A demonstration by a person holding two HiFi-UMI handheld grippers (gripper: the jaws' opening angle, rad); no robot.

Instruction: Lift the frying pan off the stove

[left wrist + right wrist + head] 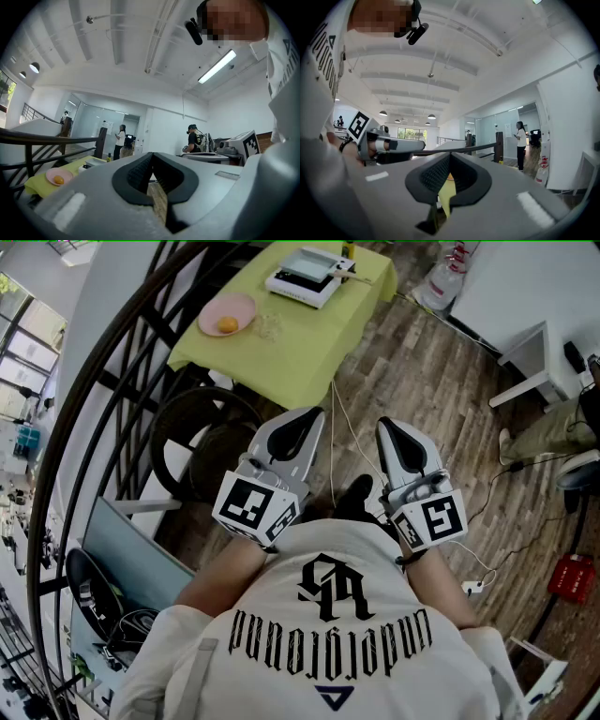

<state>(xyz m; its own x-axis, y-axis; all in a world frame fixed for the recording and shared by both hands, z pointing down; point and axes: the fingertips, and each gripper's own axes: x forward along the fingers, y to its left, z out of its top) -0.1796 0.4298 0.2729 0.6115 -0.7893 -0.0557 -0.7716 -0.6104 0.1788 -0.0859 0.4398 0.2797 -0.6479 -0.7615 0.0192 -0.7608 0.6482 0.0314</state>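
Note:
The stove [302,281] is a flat white unit at the far end of a table with a yellow-green cloth [309,343]. A grey pan [312,262] sits on it, its handle [343,276] pointing right. Both grippers are held close to the person's chest, well short of the table. My left gripper [305,420] and my right gripper [392,430] point level towards the table, jaws closed together with nothing between them. In the left gripper view the left gripper [151,164] is shut; in the right gripper view the right gripper [448,165] is shut.
A pink plate [228,314] with an orange item and a small glass [270,327] stand on the cloth. A black curved railing [103,399] runs at the left, with a round black seat [202,442] beside it. Cables cross the wood floor [422,381]. A white side table [536,362] stands at the right. People [121,140] stand far off.

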